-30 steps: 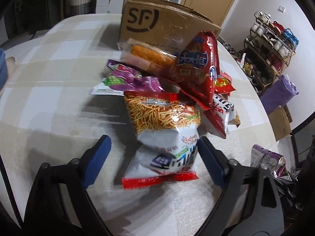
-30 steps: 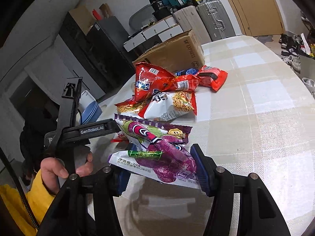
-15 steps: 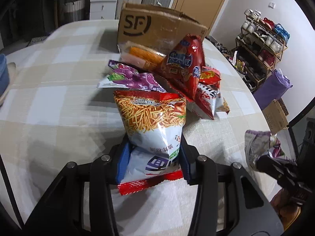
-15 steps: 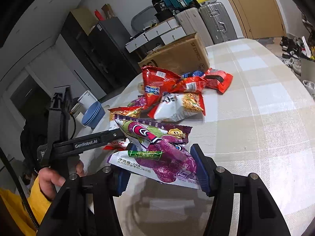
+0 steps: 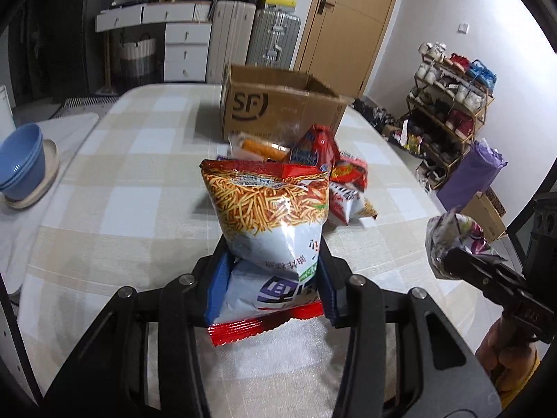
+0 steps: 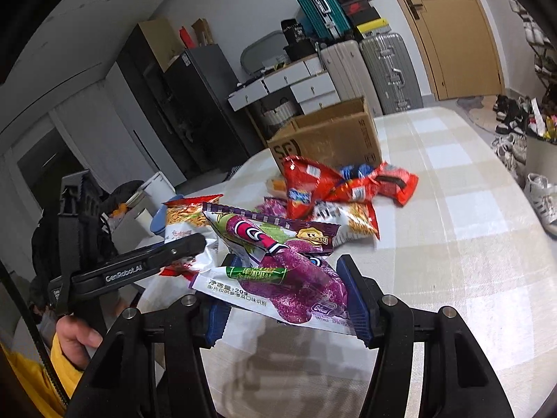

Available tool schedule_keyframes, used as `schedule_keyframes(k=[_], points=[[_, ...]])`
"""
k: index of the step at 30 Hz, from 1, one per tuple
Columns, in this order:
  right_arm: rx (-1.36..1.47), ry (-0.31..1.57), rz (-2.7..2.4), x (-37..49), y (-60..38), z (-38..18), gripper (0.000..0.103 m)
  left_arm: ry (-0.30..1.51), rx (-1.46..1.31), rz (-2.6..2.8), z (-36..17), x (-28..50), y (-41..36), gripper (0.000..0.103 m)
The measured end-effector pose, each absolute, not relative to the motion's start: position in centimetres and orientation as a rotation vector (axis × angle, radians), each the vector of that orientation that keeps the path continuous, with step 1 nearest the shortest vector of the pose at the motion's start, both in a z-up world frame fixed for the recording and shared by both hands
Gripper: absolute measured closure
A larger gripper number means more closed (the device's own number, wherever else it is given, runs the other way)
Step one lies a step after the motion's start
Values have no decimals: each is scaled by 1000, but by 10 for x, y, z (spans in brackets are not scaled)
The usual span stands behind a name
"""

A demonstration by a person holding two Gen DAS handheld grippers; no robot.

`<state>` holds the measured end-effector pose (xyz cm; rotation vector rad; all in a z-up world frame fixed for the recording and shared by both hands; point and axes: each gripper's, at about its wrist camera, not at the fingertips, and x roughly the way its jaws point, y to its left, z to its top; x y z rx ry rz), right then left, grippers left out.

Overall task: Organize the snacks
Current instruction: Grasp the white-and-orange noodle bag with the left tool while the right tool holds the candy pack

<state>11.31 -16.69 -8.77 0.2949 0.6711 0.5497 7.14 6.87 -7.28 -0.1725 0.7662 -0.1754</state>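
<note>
Checked cloth covers the table (image 5: 115, 188), which now lies lower in both views than a second ago, with more of the far wall, the suitcases (image 5: 275, 35) and the door showing; the cardboard box (image 5: 278, 111) stands at the far side, its inside hidden from both cameras; in front of it lies the snack pile (image 5: 327, 170), partly masked in the left wrist view by the lifted bag; the purple packet that lay in that pile area a second ago no longer shows there. The left gripper (image 5: 271, 285), whose jaws stood spread around the noodle-snack bag (image 5: 271, 216) a second ago, now pinches its lower half, and the bag hangs clear of the cloth, tilted upright; its red bottom seam juts out below the blue pads. The right gripper (image 6: 285, 296) clamps the purple packet (image 6: 278, 261) as before, raised above the table; in the left wrist view that packet appears blurred at the right edge, its print unreadable. A hand (image 6: 75, 338) in a yellow sleeve is cut off by the frame.
</note>
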Motion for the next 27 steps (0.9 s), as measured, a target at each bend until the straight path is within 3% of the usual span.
schedule_keyframes(k=[11, 27], points=[[282, 619, 532, 104, -165, -65, 45, 696, -185, -184, -40, 33, 89, 62], [287, 608, 527, 103, -168, -63, 45, 693, -172, -178, -33, 16, 95, 62]])
